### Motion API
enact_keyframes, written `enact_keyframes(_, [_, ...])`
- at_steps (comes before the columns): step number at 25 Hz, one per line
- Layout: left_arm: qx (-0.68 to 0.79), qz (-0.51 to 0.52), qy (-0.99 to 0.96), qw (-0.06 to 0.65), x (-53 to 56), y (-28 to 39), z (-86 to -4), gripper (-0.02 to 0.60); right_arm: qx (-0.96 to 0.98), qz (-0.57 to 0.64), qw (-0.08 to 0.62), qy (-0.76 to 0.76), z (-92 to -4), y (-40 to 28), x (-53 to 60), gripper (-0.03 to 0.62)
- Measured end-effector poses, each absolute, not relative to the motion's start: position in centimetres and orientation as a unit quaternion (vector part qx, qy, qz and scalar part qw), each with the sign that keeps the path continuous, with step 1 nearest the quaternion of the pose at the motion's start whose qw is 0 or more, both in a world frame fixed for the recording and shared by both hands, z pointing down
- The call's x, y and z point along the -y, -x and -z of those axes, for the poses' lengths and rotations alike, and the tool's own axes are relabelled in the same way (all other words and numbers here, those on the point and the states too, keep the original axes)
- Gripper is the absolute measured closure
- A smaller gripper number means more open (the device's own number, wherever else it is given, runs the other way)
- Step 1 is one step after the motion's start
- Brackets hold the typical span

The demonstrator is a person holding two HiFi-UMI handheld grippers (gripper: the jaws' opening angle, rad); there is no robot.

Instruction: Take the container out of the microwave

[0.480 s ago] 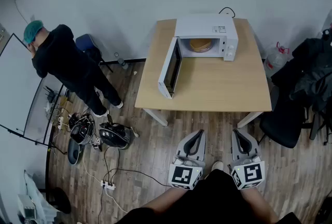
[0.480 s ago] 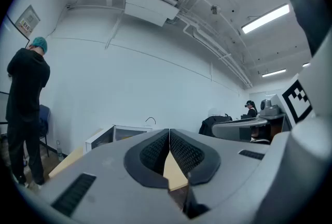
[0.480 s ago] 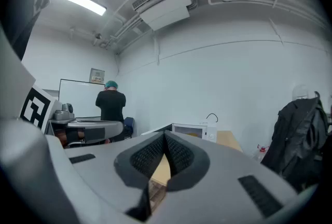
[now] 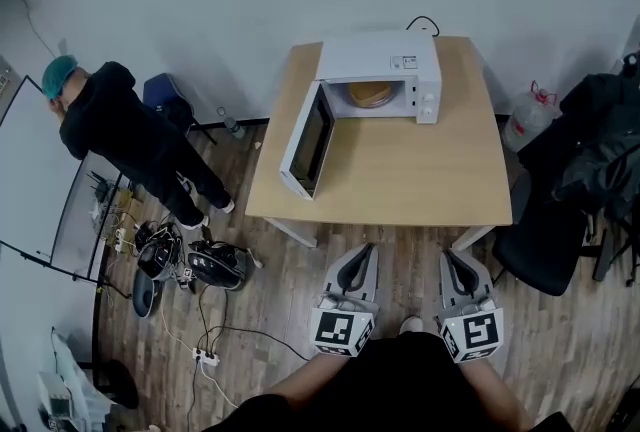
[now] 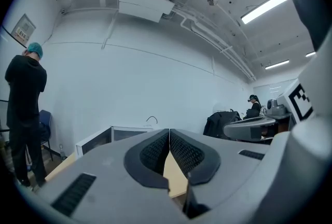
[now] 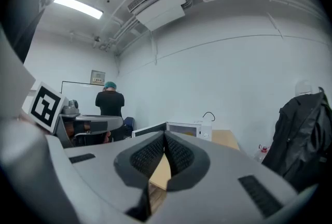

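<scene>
A white microwave (image 4: 385,60) stands at the far edge of the wooden table (image 4: 400,180), its door (image 4: 308,140) swung wide to the left. Inside lies a round tan container (image 4: 370,94). Both grippers hang over the floor just short of the table's near edge. My left gripper (image 4: 362,250) is shut with nothing between its jaws, and so is my right gripper (image 4: 452,256). In the left gripper view the shut left gripper (image 5: 169,132) points toward the microwave (image 5: 111,137). The right gripper view shows the shut right gripper (image 6: 165,137) below the microwave (image 6: 189,128).
A person in black with a teal cap (image 4: 120,135) stands at a whiteboard on the left. Cables and appliances (image 4: 190,260) litter the floor. A black chair piled with jackets (image 4: 590,170) stands right of the table, with a water bottle (image 4: 525,120) behind it.
The head view has shifted, so table and microwave sit slightly further left in the picture. Both grippers stay shut and have crept a little toward the table.
</scene>
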State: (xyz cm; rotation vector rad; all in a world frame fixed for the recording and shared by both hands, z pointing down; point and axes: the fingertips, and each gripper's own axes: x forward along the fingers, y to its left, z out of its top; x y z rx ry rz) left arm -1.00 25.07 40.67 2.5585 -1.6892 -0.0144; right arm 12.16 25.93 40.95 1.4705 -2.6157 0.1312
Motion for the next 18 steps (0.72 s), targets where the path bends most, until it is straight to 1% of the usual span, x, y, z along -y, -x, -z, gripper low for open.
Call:
enact_keyframes(5, [0.571,-0.006,-0.82,0.042,-23.2,0.2,-40.7,0.568,0.873,-0.046,0.077,-0.479,-42.5,-14.7,-24.7,0.534])
enact_keyframes(9, [0.573,-0.026,-0.819,0.027,-22.4,-0.2,-41.0,0.568,0.866,-0.058,0.07,-0.491,-43.2,-16.3,-23.4,0.534])
enact_keyframes(11, [0.575,-0.028,-0.817,0.031,-21.5,-0.2,-41.4,0.568,0.863,-0.053,0.066,-0.497,-43.3,-16.9,-22.8,0.534])
enact_keyframes(18, [0.571,-0.027,-0.819,0.043,-18.3,0.5,-43.4,0.568,0.864,-0.062,0.084,-0.492,-45.3,-15.8,-20.5,0.534])
